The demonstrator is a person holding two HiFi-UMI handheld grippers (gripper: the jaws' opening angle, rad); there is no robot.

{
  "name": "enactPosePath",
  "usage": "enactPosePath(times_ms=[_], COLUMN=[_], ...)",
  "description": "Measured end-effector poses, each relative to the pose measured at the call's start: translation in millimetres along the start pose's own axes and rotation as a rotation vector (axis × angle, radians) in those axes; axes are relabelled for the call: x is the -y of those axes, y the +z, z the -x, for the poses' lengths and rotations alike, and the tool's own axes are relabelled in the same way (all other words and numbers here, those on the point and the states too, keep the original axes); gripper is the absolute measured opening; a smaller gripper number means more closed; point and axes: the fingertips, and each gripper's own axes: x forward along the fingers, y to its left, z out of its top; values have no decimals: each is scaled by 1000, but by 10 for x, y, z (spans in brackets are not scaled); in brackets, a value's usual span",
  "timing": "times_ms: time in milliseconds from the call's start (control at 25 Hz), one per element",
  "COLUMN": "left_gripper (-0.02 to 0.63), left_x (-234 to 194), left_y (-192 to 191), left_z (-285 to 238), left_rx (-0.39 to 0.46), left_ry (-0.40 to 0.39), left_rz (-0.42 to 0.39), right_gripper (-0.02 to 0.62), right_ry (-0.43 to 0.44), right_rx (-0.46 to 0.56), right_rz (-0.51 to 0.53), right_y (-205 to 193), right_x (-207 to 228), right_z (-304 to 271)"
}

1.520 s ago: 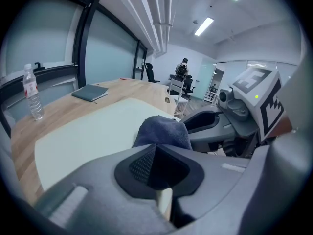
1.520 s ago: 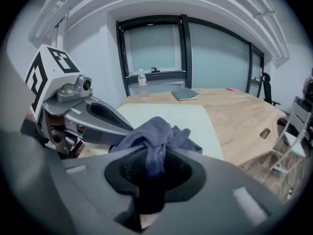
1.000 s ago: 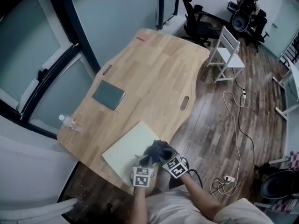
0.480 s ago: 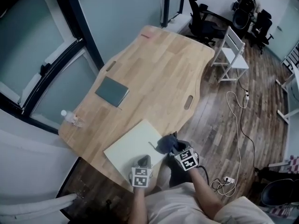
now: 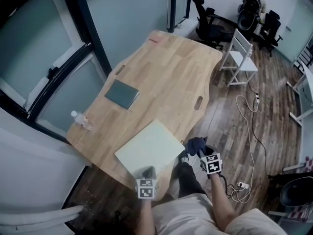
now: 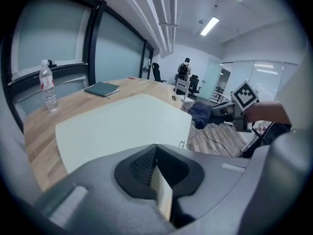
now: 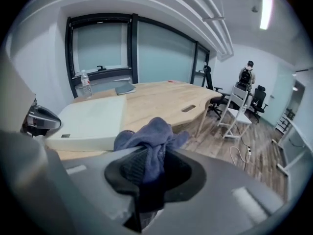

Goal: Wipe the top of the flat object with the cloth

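Observation:
A pale flat board (image 5: 151, 148) lies on the near end of the wooden table (image 5: 166, 77). My left gripper (image 5: 147, 171) sits at the board's near edge, and the left gripper view shows it (image 6: 157, 175) shut on a thin pale edge of the board (image 6: 122, 126). My right gripper (image 5: 198, 152) hangs past the table's right edge, above the floor, shut on a bunched dark blue cloth (image 5: 195, 144). In the right gripper view the cloth (image 7: 151, 136) spills out of the jaws, and the board (image 7: 90, 121) lies to the left of it.
A dark green notebook (image 5: 121, 94) and a water bottle (image 5: 80, 120) lie on the table's left side. A white chair (image 5: 239, 53) stands at the far right, with office chairs (image 5: 208, 21) behind it. Cables (image 5: 247, 131) trail over the wooden floor.
The right gripper has carried the cloth rightward off the board and past the table's edge. The left gripper stays at the board's near edge.

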Motion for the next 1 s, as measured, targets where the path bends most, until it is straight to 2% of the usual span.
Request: enactPosePath(times_ms=[160, 320, 480, 560, 680, 760, 840, 1000], left_gripper=[8, 8, 8, 8, 8, 8, 8, 8], left_x=[-64, -138, -125, -100, 21, 160, 312, 638], left_y=[-197, -324, -424, -475, -597, -689, -719, -579], left_z=[214, 339, 411, 449, 497, 566, 650, 841], left_rx=[15, 47, 64, 69, 38, 28, 55, 129], left_ry=[24, 48, 111, 146, 182, 199, 221, 285], left_rz=[46, 112, 181, 207, 229, 243, 269, 278], right_gripper=[86, 86, 86, 86, 87, 86, 87, 86], right_ry=[9, 71, 167, 233, 383, 453, 506, 572], right_rx=[73, 148, 131, 91, 46, 31, 40, 117], right_rz=[-27, -10, 16, -11, -41, 4, 45, 56], right_y=[26, 376, 536, 416, 172, 68, 69, 215], right_x=[-100, -436, -1024, -1351, -1731, -1830, -1835, -1668], right_z=[209, 112, -38, -65, -17, 72, 197, 546])
